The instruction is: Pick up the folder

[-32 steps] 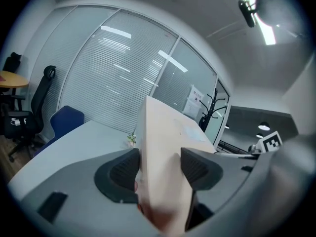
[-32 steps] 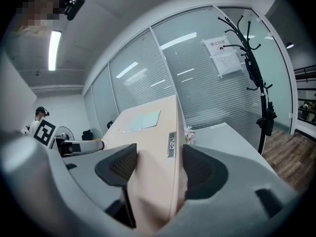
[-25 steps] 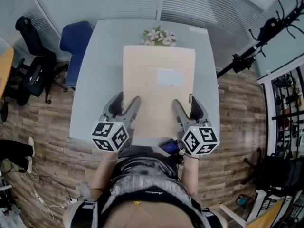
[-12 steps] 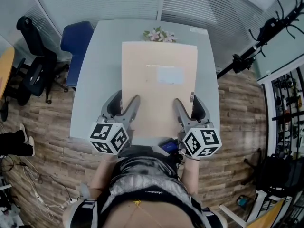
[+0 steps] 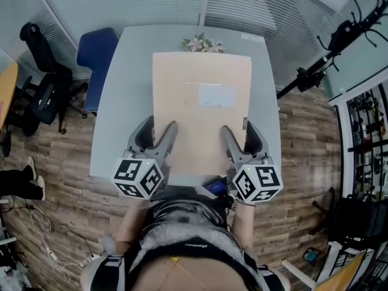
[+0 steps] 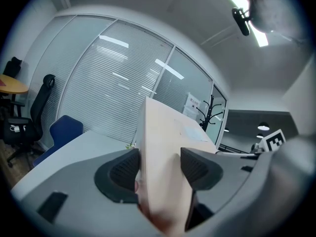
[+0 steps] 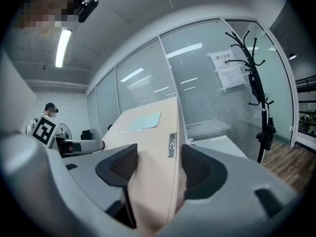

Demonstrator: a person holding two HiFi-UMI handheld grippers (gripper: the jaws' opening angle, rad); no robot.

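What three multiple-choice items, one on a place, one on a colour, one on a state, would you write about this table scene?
1. Where is the small bunch of pale flowers?
A) at the far edge of the light grey table
B) on a chair
C) on the floor

2. Which colour is the padded chair beside the table?
A) red
B) blue
C) green

3. How is the flat beige cardboard folder held?
A) by the left gripper and the right gripper, each shut on it
B) by nothing
C) by a bare hand

Answers:
1 A: the flowers show on the tabletop just beyond the folder.
2 B: its seat is blue in the head view.
3 A: each gripper view shows both jaws pressing the folder.
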